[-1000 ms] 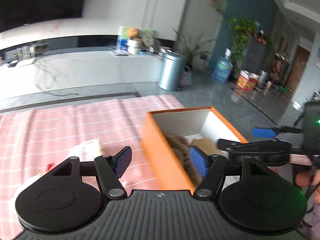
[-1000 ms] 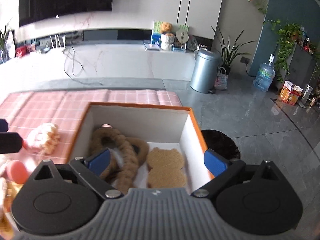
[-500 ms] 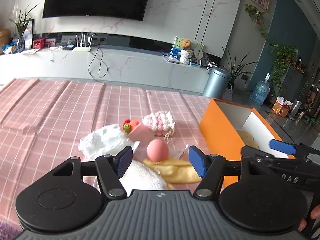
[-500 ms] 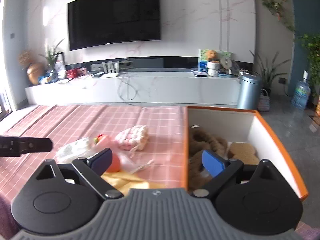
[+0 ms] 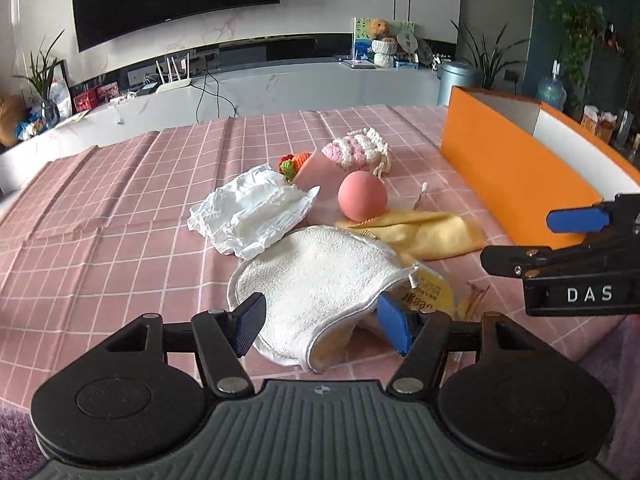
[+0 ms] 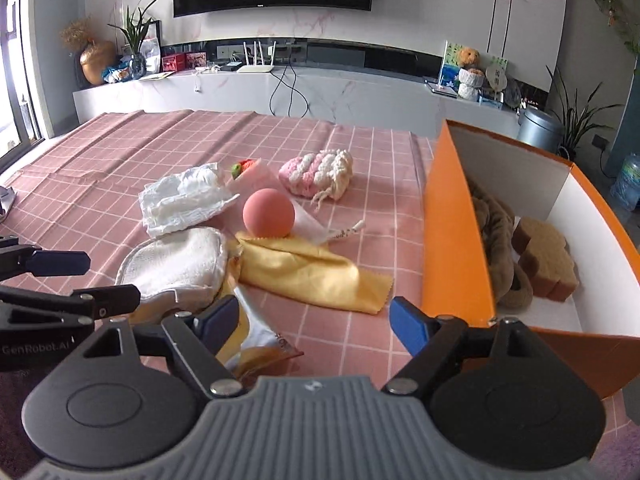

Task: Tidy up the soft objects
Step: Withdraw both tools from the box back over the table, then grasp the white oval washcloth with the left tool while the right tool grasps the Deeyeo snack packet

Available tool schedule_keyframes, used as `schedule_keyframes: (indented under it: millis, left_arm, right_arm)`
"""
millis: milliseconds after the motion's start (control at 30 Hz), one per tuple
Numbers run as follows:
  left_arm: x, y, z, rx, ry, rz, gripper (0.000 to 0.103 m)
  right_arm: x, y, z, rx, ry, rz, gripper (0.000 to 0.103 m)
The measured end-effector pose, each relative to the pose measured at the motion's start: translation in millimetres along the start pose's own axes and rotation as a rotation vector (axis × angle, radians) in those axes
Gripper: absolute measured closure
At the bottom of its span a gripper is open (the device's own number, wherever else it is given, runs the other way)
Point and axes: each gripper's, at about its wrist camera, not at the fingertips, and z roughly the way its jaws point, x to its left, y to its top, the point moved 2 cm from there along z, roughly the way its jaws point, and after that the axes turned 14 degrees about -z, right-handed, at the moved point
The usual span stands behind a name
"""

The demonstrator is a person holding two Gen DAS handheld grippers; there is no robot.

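While both grippers stood spread and empty, the left gripper (image 5: 320, 322) straddled the white pad (image 5: 316, 280) beside the box (image 6: 452, 240); the right gripper (image 6: 312, 318) hovered near the yellow cloth (image 6: 304, 272). Judged step: selecting. Next move: closing on the pad.

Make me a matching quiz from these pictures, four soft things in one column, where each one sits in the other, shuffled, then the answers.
Things:
1. pink ball
2. brown sponge
3. white terry pad
4. pink and white knitted pouch

Places:
A. inside the orange box
B. nearest the left gripper
C. on the far side of the pile
D. at the far edge of the yellow cloth

Pairs: 1-D, 2-A, 3-B, 4-C
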Motion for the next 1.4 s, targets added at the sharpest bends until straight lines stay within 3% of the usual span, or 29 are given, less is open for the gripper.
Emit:
schedule_keyframes:
  millis: [133, 533, 567, 600, 700, 800, 867, 933, 1100, 1233, 1333, 1400]
  left_arm:
    - [-7, -9, 10, -0.002, 0.038, 0.099, 0.027]
    - [-12, -10, 41, -0.019, 0.106, 0.229, 0.023]
    - [-12, -10, 44, -0.017, 0.108, 0.236, 0.025]
    - [-11, -9, 46, -0.014, 0.104, 0.236, 0.038]
    - [-7, -8, 49, 0.018, 0.079, 0.196, 0.066]
    - [-3, -6, 46, 0.022, 0.075, 0.164, 0.08]
    - [-1, -6, 40, 0.017, 0.078, 0.161, 0.084]
    - [2, -4, 31, 0.032, 0.077, 0.144, 0.086]
    - [27, 10, 2, 0.034, 0.025, -0.025, 0.09]
    - [36, 6, -4, 0.108, -0.025, -0.08, 0.09]
    - [38, -3, -1, 0.159, -0.056, -0.128, 0.088]
    - [37, -6, -2, 0.166, -0.062, -0.152, 0.08]
  right_arm:
    - [3, -1, 10, 0.025, 0.008, 0.002, 0.021]
    - [12, 1, 37, 0.076, 0.061, 0.004, 0.02]
    - [13, 1, 38, 0.078, 0.064, 0.003, 0.02]
    - [13, 1, 39, 0.08, 0.066, 0.001, 0.02]
    - [13, 2, 44, 0.089, 0.068, 0.005, 0.02]
    - [12, 2, 46, 0.094, 0.067, 0.012, 0.02]
    - [11, 2, 47, 0.095, 0.063, 0.014, 0.02]
    - [10, 3, 47, 0.094, 0.062, 0.014, 0.02]
    - [9, 5, 44, 0.084, 0.064, 0.02, 0.02]
    - [10, 5, 39, 0.074, 0.071, 0.017, 0.019]
    - [10, 5, 37, 0.072, 0.066, 0.019, 0.019]
    - [10, 5, 36, 0.071, 0.066, 0.02, 0.019]
